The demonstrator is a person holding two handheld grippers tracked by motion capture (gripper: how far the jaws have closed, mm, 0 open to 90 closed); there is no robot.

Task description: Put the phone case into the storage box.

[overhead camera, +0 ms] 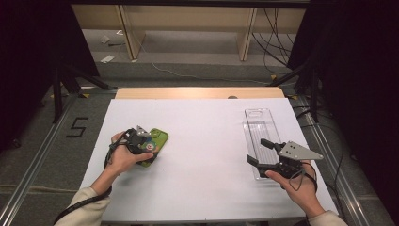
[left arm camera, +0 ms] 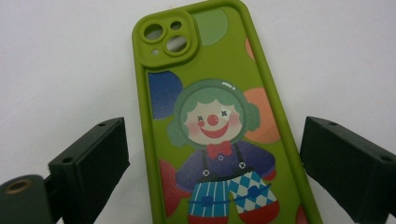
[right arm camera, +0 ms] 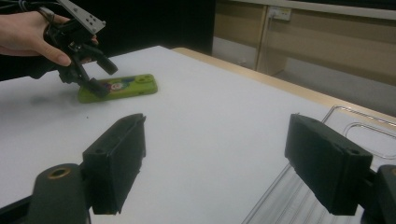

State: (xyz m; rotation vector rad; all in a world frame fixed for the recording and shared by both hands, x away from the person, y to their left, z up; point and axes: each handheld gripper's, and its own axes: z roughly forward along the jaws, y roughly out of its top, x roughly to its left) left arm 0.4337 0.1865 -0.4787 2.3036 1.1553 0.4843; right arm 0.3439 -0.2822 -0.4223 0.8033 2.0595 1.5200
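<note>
Left hand-held gripper [overhead camera: 147, 141] poised, jaws astride phone case [left arm camera: 219, 121].

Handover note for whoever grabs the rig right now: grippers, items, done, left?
Left gripper: open, jaws either side of the green phone case, not closed on it.
Right gripper: open, holding nothing, over the near end of the clear plastic tray.
Case lies flat on the white table, left side, clown print up; tray on the right.
Done: left gripper lined up on the case.
Left: probably close, lift, carry to the tray.
</note>
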